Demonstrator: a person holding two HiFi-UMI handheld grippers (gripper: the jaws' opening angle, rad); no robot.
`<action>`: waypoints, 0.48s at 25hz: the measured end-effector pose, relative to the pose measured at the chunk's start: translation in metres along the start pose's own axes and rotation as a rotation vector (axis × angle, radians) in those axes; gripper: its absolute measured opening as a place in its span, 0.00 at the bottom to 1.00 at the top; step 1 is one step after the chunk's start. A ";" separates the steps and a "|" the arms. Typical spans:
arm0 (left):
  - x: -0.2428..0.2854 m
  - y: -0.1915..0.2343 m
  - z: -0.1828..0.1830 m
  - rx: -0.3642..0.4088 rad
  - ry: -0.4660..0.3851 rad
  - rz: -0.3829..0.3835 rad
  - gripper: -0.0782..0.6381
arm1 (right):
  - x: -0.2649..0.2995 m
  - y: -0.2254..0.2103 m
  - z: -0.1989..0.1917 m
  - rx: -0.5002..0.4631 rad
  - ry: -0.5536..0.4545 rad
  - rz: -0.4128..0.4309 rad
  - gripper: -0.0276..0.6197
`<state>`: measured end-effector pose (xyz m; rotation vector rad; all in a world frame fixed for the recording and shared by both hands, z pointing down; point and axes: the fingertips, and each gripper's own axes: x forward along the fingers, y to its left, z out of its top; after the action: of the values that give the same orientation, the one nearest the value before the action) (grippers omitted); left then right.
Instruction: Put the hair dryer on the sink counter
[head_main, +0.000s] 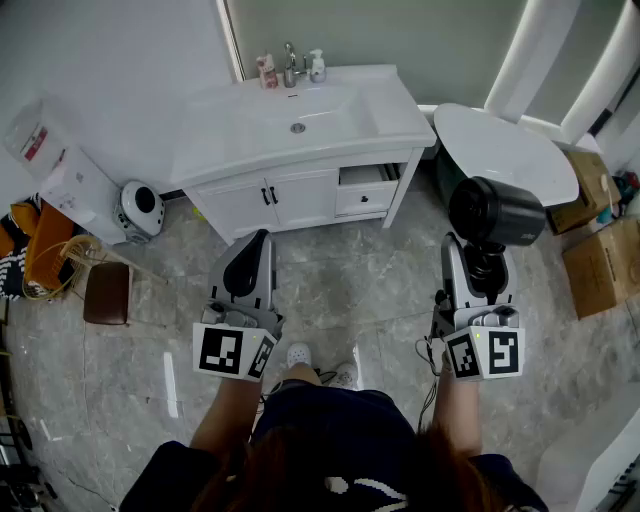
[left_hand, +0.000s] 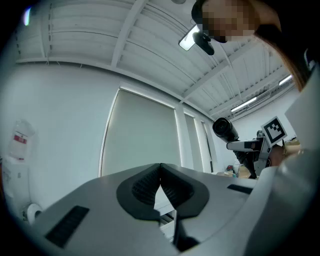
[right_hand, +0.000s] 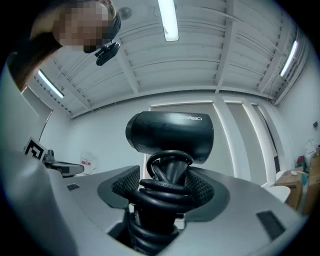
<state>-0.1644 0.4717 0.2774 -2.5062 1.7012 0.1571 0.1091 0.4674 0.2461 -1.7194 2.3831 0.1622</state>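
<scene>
A black hair dryer (head_main: 497, 211) (right_hand: 170, 136) stands upright in my right gripper (head_main: 478, 262) (right_hand: 165, 189), whose jaws are shut on its handle with the cord coiled round it. Its barrel lies level above the jaws. My left gripper (head_main: 250, 262) (left_hand: 161, 187) hangs level at the left with its pads touching and nothing between them. The white sink counter (head_main: 395, 115) with its basin stands ahead of both grippers, over a white cabinet. Both grippers are held over the floor, short of the cabinet.
A faucet (head_main: 289, 66) and small bottles (head_main: 266, 71) stand at the counter's back edge. A cabinet drawer (head_main: 366, 187) is slightly out. A white tub (head_main: 505, 150) sits to the right, cardboard boxes (head_main: 602, 265) beyond it. A round white appliance (head_main: 141, 209) and a brown stool (head_main: 106, 292) are at left.
</scene>
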 end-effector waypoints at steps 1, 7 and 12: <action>-0.001 0.000 0.001 0.001 -0.005 0.001 0.13 | -0.001 0.001 0.000 0.005 -0.002 0.003 0.50; -0.012 -0.007 0.002 0.004 -0.017 0.008 0.13 | -0.016 0.001 0.008 0.062 -0.028 0.026 0.50; -0.015 -0.012 0.005 0.016 -0.016 0.016 0.13 | -0.023 -0.003 0.016 0.064 -0.038 0.034 0.50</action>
<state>-0.1587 0.4908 0.2754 -2.4743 1.7096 0.1636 0.1200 0.4907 0.2355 -1.6338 2.3647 0.1208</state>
